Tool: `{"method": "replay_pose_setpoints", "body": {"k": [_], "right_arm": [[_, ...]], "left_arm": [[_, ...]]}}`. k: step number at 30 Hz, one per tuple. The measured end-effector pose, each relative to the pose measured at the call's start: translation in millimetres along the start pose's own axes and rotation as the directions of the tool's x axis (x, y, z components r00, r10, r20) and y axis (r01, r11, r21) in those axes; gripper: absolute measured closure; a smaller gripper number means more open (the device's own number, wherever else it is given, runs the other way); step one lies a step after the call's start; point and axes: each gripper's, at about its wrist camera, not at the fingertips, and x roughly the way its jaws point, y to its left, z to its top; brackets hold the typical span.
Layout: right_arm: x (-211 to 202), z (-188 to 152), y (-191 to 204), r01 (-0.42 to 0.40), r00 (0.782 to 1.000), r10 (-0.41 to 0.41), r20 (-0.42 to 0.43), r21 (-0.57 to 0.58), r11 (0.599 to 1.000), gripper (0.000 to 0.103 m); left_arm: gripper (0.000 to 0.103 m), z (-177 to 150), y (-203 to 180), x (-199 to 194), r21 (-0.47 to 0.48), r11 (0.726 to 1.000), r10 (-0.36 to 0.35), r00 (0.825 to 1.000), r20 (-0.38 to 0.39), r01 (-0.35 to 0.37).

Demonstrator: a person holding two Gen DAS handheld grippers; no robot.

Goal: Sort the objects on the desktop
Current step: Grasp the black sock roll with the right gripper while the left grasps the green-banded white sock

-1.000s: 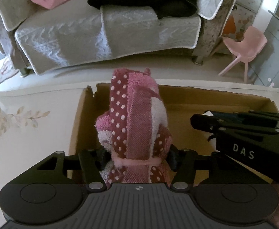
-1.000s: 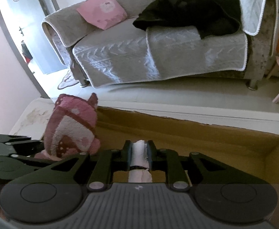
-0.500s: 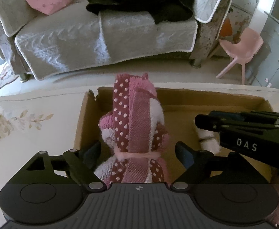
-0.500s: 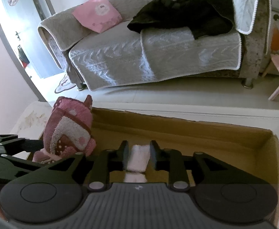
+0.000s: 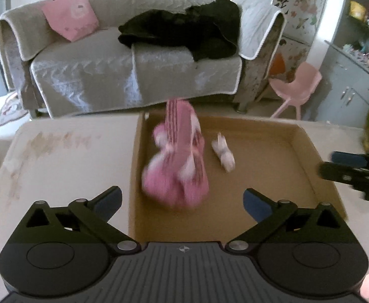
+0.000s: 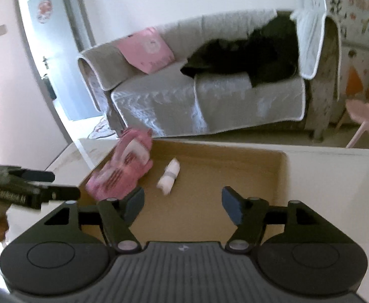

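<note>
A big grey sofa (image 5: 134, 75) filled the top of the left wrist view. A pink cushion (image 5: 69, 16) sat at its upper left, and a black pile of clothes (image 5: 184, 32) lay on the seat to the right of it. A small pink chair (image 5: 295, 88) stood on the floor at the right, next to grey cabinets (image 5: 348, 96).

In the middle of both views was a flat cardboard box (image 5: 305, 151) with low walls, sitting on a pale table (image 5: 65, 161). Nothing stood between the claws and the box.

The pink towel bundle (image 5: 177, 166) was inside the box, near its left wall. It looked blurry. Its long side ran from the bottom of the frame up toward the sofa, and it leaned against the far left corner. The small white roll (image 5: 223, 152) lay flat on the box floor, just to the right of the bundle and not touching it. In the right wrist view the white roll (image 6: 168, 175) pointed from lower left to upper right.

The left gripper (image 5: 182, 202) had just been opening, and its fingers were wide apart with nothing between them. The right gripper (image 6: 183, 205) had just been opening too. Its fingers were apart and empty, and the roll lay past them.
</note>
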Motion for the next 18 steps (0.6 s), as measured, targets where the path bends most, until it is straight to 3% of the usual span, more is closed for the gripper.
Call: {"method": "replay_pose_setpoints", "body": {"k": [4,8,10,14,18], "right_arm": [[-62.9,-43.5,-4.2,0.02,0.999,-0.02,0.026,0.016,1.0,0.031],[-97.6,-88.2,-11.7,0.086,0.996,-0.085,-0.013,0.045,0.995,0.031],[-104.8,-103.7,-11.4,0.126,0.992,-0.125,-0.022,0.04,0.991,0.031],[-102.6,-123.4,-5.5,0.089,0.995,-0.085,-0.052,0.073,0.993,0.031],[-91.7,-139.0,3.2,0.093,0.993,-0.089,-0.072,0.054,0.994,0.031]], "left_arm": [[0.0,-47.8,-3.5,-27.2,0.023,1.0,0.003,1.0,-0.01,-0.003],[0.0,-86.7,-9.4,-43.9,0.065,0.998,0.001,1.0,0.003,-0.001],[0.0,-96.2,-9.7,-45.6,0.077,0.997,-0.011,1.0,0.006,0.011],[0.0,-120.3,-6.5,-46.4,0.102,0.993,-0.065,0.998,0.009,0.064],[0.0,-131.8,-0.2,-36.2,0.117,0.991,-0.065,0.998,-0.011,0.066]]}}
